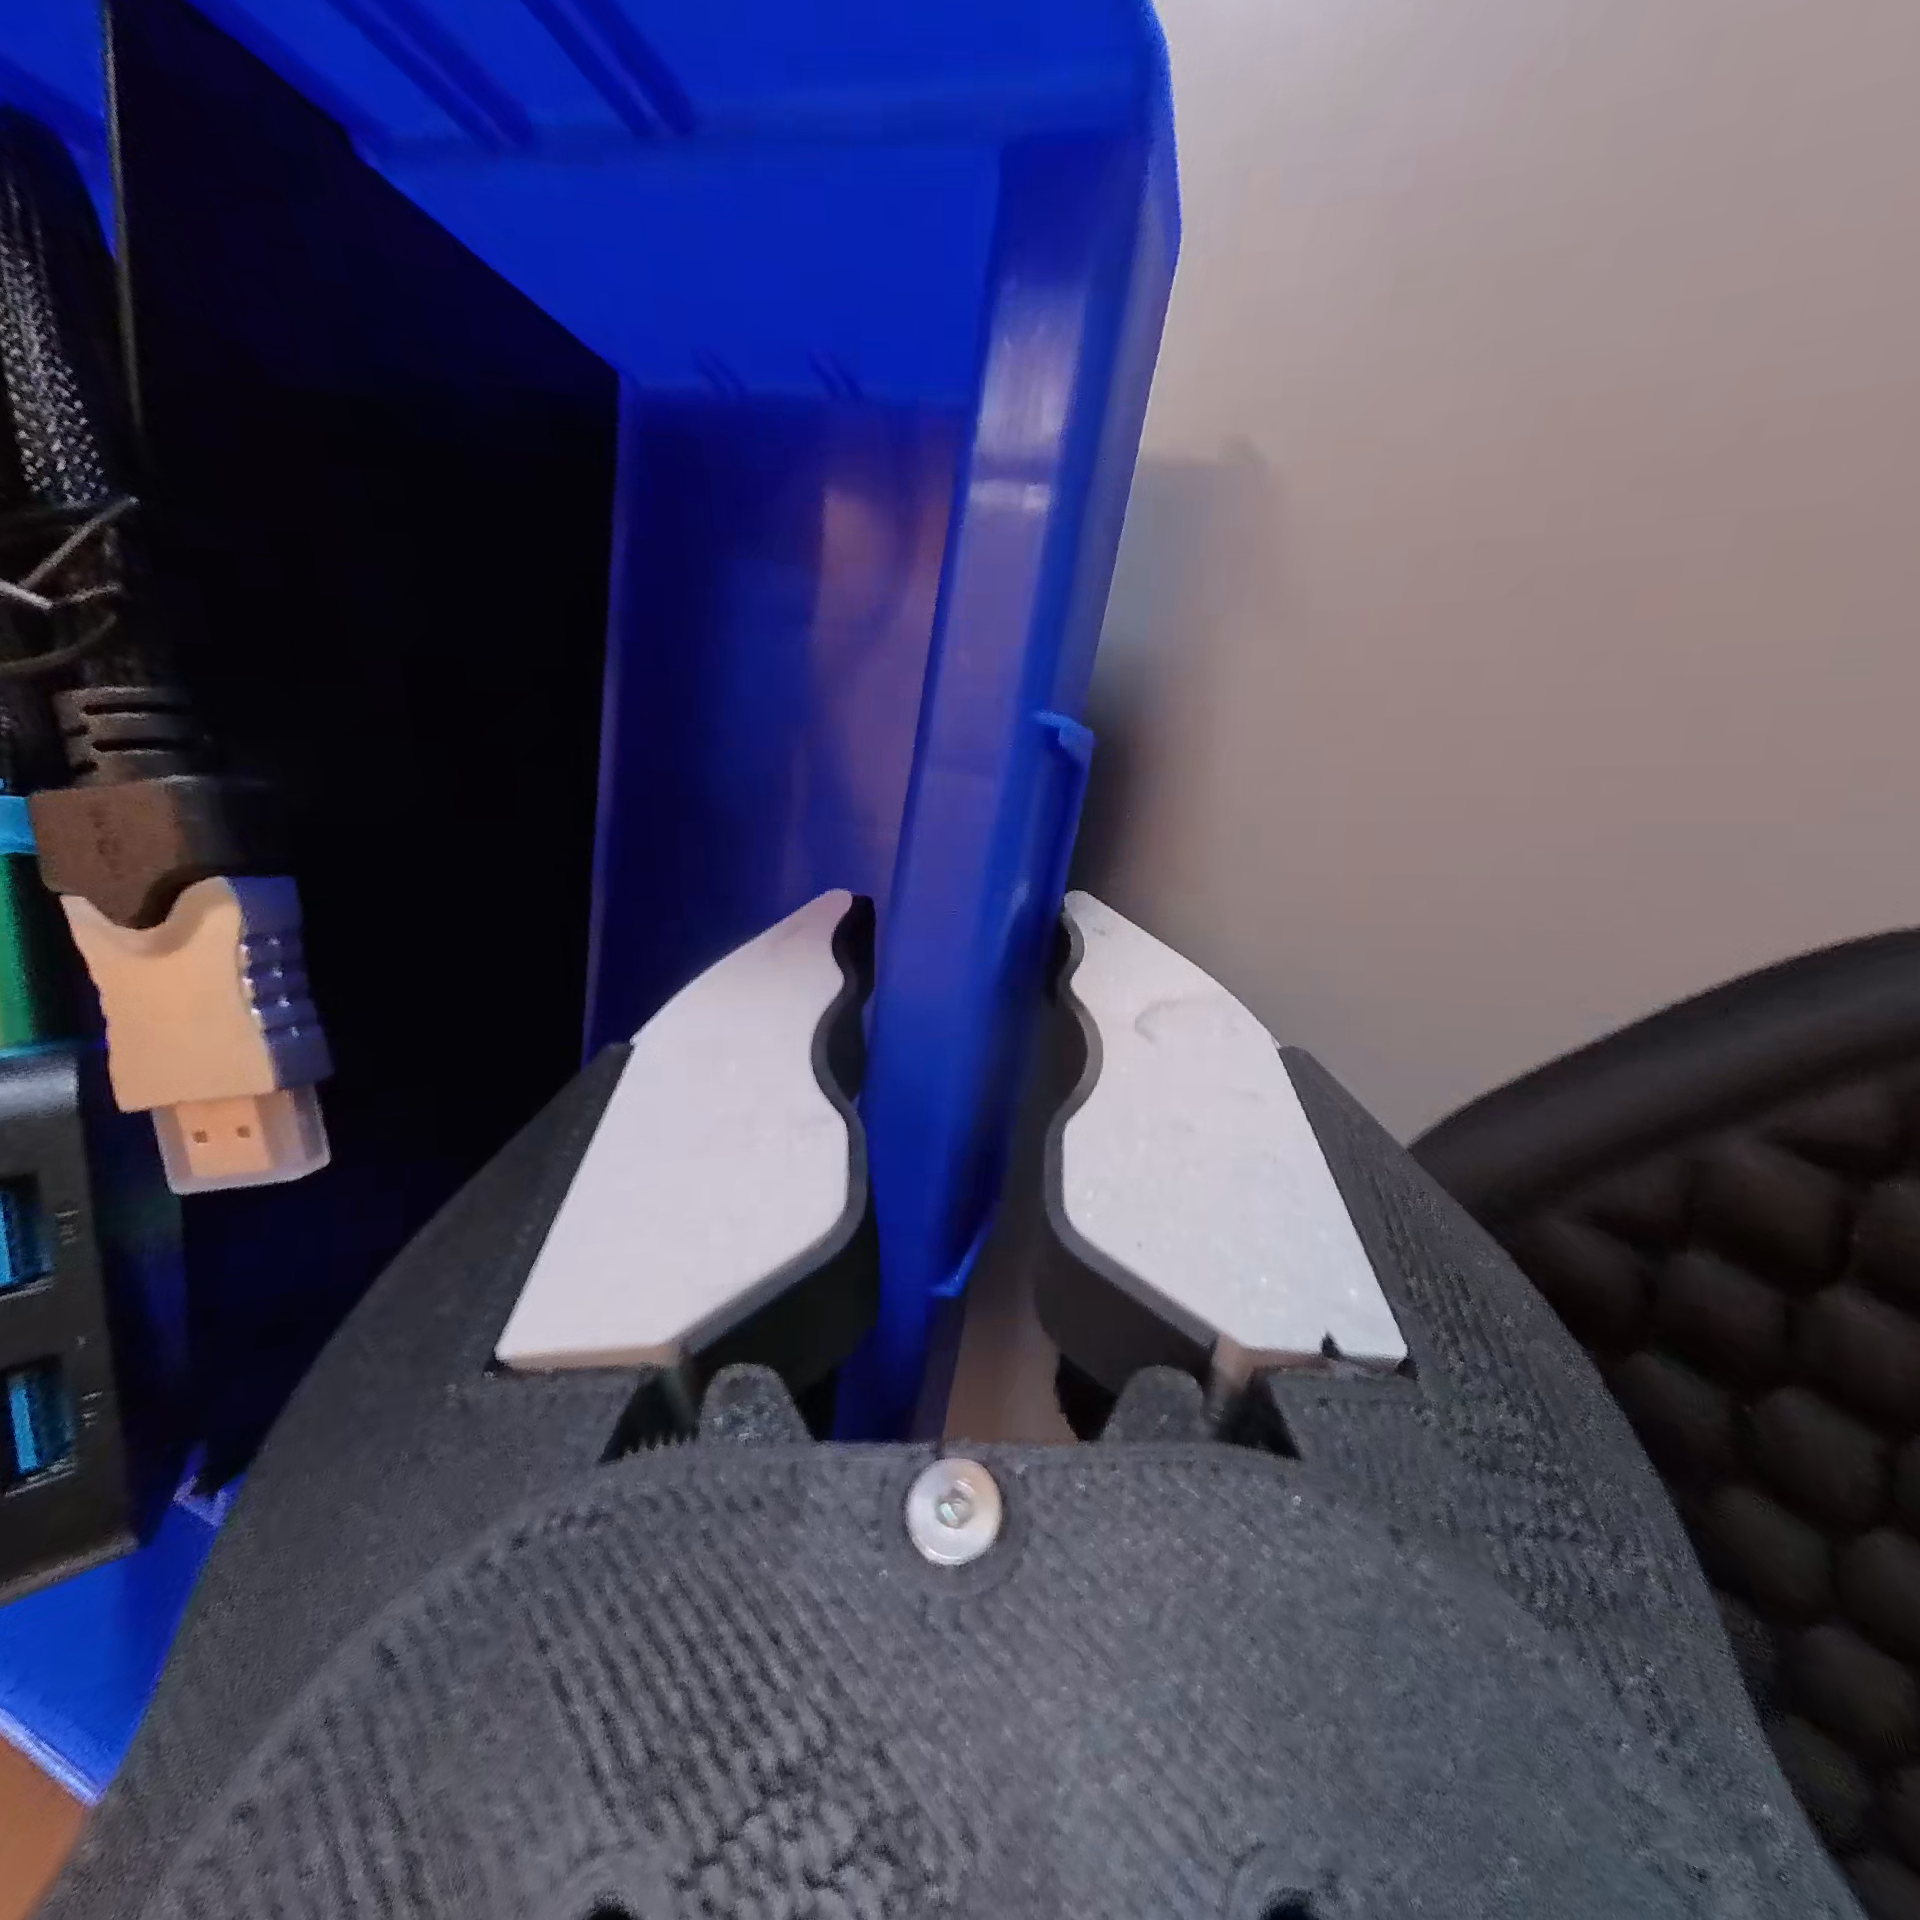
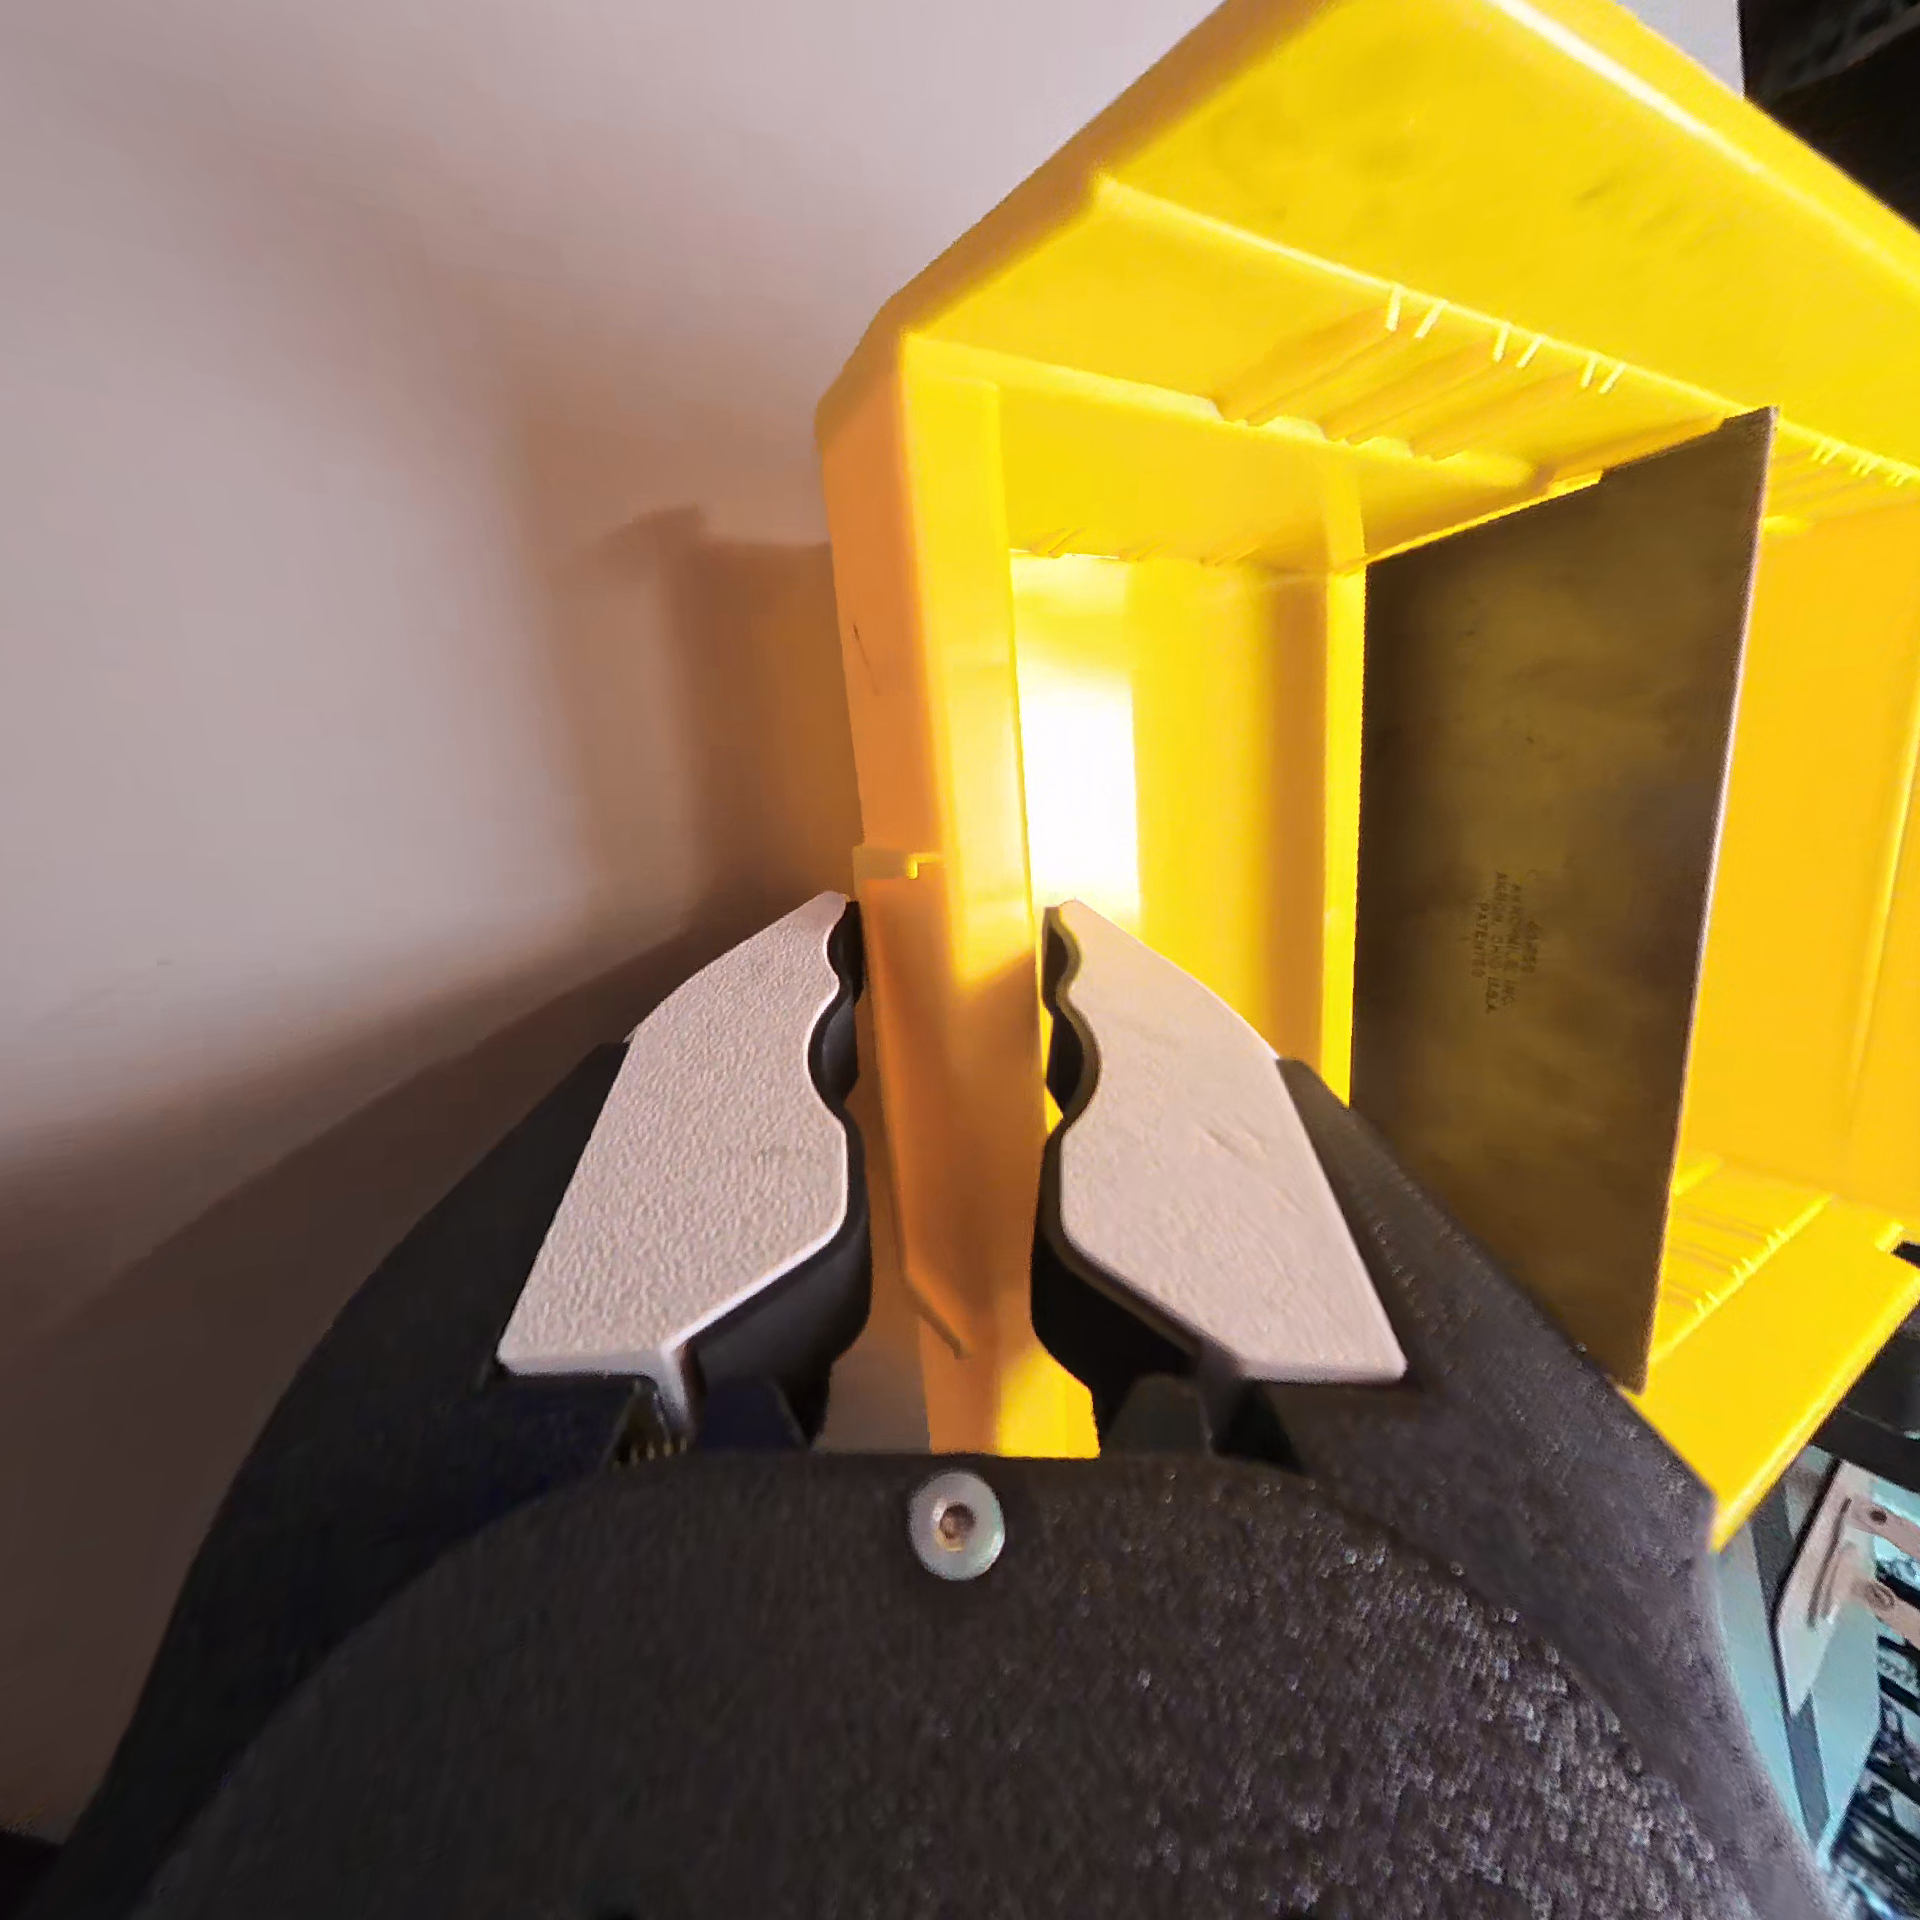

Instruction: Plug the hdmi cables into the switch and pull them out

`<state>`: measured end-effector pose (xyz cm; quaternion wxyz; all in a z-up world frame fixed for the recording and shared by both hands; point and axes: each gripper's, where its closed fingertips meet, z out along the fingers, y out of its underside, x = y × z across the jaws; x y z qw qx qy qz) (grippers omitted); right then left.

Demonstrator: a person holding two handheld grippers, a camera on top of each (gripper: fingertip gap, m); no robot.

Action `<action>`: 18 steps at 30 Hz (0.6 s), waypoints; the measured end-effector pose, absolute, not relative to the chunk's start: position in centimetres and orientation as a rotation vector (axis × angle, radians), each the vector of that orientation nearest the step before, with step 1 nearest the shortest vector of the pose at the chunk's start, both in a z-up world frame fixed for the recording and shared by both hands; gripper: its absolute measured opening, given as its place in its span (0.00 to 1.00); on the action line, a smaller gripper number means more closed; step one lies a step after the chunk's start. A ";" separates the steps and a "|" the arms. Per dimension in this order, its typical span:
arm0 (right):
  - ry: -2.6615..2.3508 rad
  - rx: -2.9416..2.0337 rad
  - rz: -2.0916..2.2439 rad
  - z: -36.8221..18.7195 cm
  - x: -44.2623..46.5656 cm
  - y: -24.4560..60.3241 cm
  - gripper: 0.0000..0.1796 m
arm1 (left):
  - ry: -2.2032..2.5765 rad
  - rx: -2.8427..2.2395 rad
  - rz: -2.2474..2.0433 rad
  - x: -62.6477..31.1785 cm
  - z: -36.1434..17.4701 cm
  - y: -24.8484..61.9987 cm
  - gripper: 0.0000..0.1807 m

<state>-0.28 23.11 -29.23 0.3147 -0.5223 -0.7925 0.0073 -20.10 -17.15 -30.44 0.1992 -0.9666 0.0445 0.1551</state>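
Left gripper clamped on the near side wall of a blue bin, one finger inside, one outside; judged a carrying or tipping grip, since the bin appears turned on its side and contents hang. Right gripper likewise clenched on the wall of a yellow bin; a dark divider plate stands slotted farther right inside. Task items all at far left of the left wrist view: HDMI plug, gold-and-purple shell, contacts exposed, dangling unplugged on a braided black cable; just left, a black box with blue ports, probably the switch; cannot confirm. Plugging not yet begun.
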 end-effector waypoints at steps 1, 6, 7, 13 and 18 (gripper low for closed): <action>-2.081 -1.395 0.020 -29.1 -0.2 23.4 0.19 | 0.115 -2.702 0.431 -20.4 -30.5 -16.8 0.18; -1.996 -1.386 0.209 -25.8 -0.1 20.5 0.22 | 0.077 -2.690 0.442 -22.2 -30.4 -15.5 0.18; -1.962 -1.376 0.298 -24.7 -0.3 19.3 0.22 | 0.071 -2.686 0.445 -22.5 -30.4 -15.3 0.18; -1.724 -1.388 0.955 -22.2 -2.7 13.1 0.21 | 0.016 -2.626 0.437 -23.5 -30.0 -14.7 0.21; -1.621 -1.321 1.185 -23.1 -4.0 10.8 0.20 | -0.038 -2.494 0.406 -22.8 -26.1 -15.1 0.21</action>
